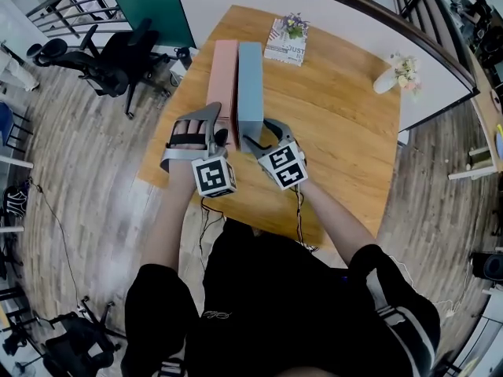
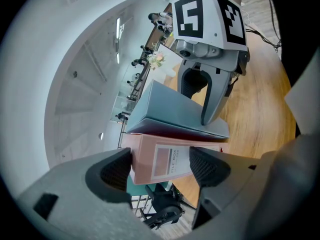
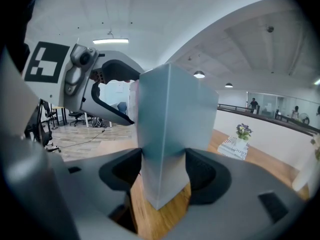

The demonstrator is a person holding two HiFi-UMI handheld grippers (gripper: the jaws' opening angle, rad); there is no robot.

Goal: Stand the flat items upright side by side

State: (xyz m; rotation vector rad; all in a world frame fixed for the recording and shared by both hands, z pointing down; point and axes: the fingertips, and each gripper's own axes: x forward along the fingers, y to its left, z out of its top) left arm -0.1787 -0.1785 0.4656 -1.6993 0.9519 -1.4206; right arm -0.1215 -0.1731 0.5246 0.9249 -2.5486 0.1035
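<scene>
Two file boxes stand upright side by side on the wooden table (image 1: pixel 338 132): a pink box (image 1: pixel 225 77) on the left and a blue-grey box (image 1: pixel 250 85) pressed against its right side. My right gripper (image 1: pixel 255 141) is shut on the blue-grey box (image 3: pixel 170 119) at its near end, a pad flat on each face. My left gripper (image 1: pixel 220 132) is open at the near end of the pink box (image 2: pixel 165 161), whose labelled spine sits just ahead of its pads. In the left gripper view the right gripper's finger (image 2: pixel 212 96) lies on the blue-grey box (image 2: pixel 175 109).
A stack of books with a small flower bunch (image 1: pixel 287 42) lies at the table's far edge. A white vase of flowers (image 1: pixel 397 73) lies at the far right corner. An office chair (image 1: pixel 118 53) stands on the floor to the left.
</scene>
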